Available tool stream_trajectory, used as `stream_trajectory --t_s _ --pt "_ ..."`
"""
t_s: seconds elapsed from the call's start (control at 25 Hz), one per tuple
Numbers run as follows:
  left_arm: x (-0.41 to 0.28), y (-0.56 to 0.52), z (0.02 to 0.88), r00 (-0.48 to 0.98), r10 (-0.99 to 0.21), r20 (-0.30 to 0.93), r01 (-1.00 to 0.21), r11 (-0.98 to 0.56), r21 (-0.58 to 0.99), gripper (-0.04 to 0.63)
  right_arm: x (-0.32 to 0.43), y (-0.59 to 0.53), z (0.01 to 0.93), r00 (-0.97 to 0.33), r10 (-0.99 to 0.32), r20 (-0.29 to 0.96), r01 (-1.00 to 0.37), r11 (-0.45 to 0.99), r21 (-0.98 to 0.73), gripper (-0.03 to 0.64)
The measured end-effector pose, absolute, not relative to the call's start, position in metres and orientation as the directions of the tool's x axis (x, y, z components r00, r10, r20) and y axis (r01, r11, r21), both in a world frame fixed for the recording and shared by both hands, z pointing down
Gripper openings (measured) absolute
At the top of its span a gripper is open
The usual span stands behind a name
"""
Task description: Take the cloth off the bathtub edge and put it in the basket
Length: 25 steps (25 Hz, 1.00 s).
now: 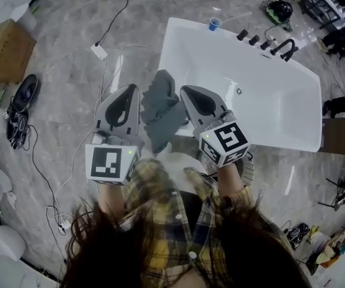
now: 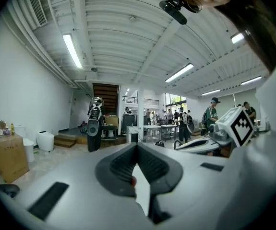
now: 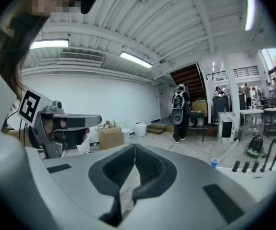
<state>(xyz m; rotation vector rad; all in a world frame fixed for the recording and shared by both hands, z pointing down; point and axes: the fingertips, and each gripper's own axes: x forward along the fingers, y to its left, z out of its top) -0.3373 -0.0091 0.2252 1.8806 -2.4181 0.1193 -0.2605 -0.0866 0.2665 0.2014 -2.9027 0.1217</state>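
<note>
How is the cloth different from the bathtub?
The cloth is dark grey, and the bathtub is white. The cloth is crumpled and floppy, while the bathtub is smooth and shiny. The cloth is small and the bathtub is much bigger. Both are plain, with no pattern.

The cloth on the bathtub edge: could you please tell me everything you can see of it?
The cloth is dark grey, soft-looking fabric, crumpled into loose folds rather than spread flat. It lies draped over the near left end of the white bathtub, with a bunched peak at the top and its lower part hanging down the outside. In the head view it sits between the left gripper and the right gripper. Both are shut with nothing between their jaws, so neither holds it. Whether they brush its sides cannot be told.
</note>
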Motion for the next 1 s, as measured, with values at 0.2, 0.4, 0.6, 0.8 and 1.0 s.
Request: stream_trajectory --t_s 0.2,0.4,0.6,0.8,1.0 --pt "-0.347 -0.035 0.224 -0.167 -0.980 0.110 -0.986 0.166 -0.015 0.017 -0.264 -0.102 0.271 -0.949 -0.195 0.246 -0.217 0.974 -0.064 0.017" --pt "-0.361 -0.061 0.220 -0.055 -0.991 0.123 -0.998 0.053 -0.024 0.017 -0.269 -0.118 0.275 -0.918 -0.303 0.257 -0.334 0.939 -0.085 0.017" --pt "-0.386 -0.080 0.224 0.024 -0.992 0.121 -0.999 -0.027 -0.022 0.017 -0.278 -0.127 0.283 -0.882 -0.381 0.278 -0.421 0.901 -0.103 0.017" --pt "-0.380 -0.099 0.235 0.143 -0.980 0.141 -0.989 -0.146 -0.015 0.017 -0.275 -0.133 0.293 -0.837 -0.460 0.296 -0.510 0.852 -0.119 0.017" --pt "-0.367 -0.110 0.253 0.269 -0.949 0.166 -0.962 -0.272 0.002 0.017 -0.268 -0.130 0.316 -0.775 -0.527 0.348 -0.593 0.797 -0.112 0.017"
